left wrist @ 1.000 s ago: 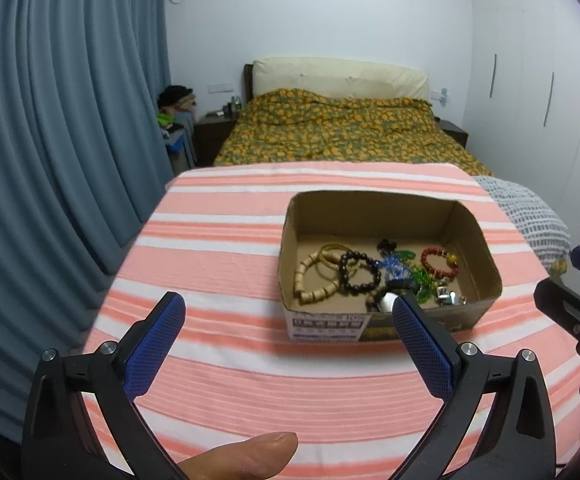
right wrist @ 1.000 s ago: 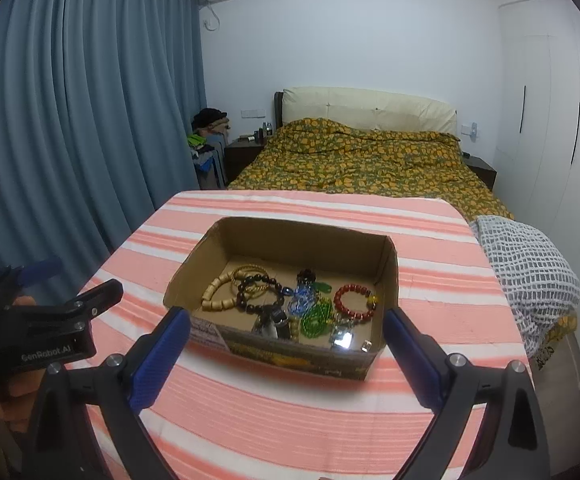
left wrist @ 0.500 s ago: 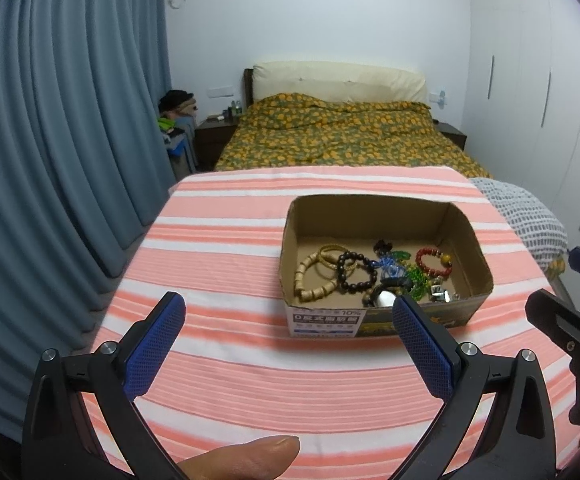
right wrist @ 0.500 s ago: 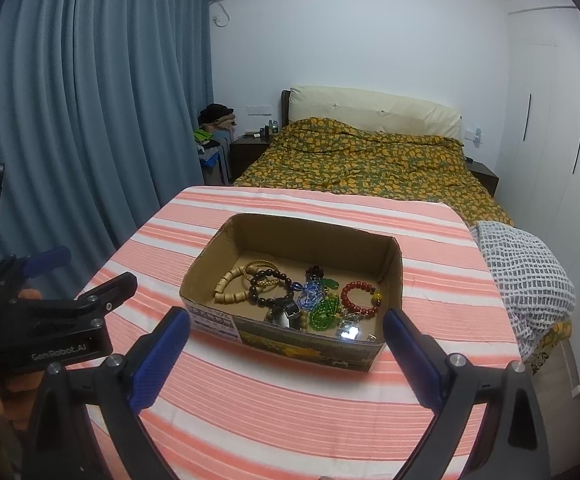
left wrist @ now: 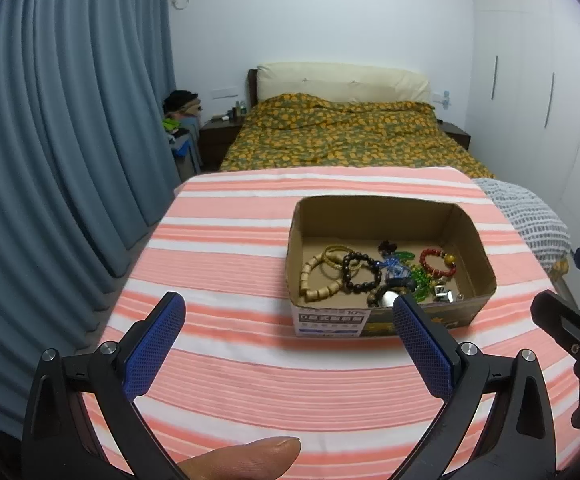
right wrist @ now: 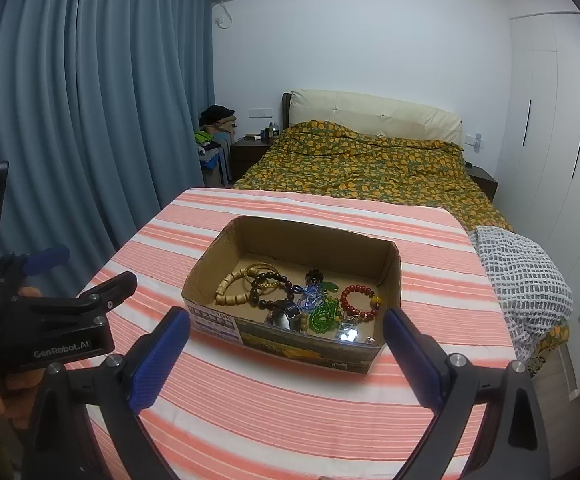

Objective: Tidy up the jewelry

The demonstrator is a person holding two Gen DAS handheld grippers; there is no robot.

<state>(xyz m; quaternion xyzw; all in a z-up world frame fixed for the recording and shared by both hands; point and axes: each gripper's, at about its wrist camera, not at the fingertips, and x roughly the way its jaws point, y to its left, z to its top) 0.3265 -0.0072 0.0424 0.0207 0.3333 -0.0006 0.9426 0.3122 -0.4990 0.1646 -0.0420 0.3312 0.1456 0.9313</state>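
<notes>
An open cardboard box (left wrist: pixel 474 236) (right wrist: pixel 209 264) stands on the pink-and-white striped table (left wrist: pixel 225 264) (right wrist: pixel 290 400). Inside lie several pieces of jewelry: a tan bead bracelet (left wrist: pixel 314 280) (right wrist: pixel 227 290), a dark bead bracelet (left wrist: pixel 360 272) (right wrist: pixel 265 288), a red bead bracelet (left wrist: pixel 438 262) (right wrist: pixel 360 300), green beads (right wrist: pixel 324 314) and blue pieces (left wrist: pixel 392 266). My left gripper (left wrist: pixel 290 312) is open and empty, short of the box and to its left. My right gripper (right wrist: pixel 287 322) is open and empty, just in front of the box.
A bed (left wrist: pixel 350 136) with an orange-patterned cover stands beyond the table. Blue curtains (left wrist: pixel 49 160) hang on the left. White wardrobes (right wrist: pixel 550 120) line the right wall. A grey chequered cloth (right wrist: pixel 522 272) lies off the table's right side.
Both grippers have drawn back and risen a little from the box, which now looks smaller and farther. Both stay open. The jewelry has not moved.
</notes>
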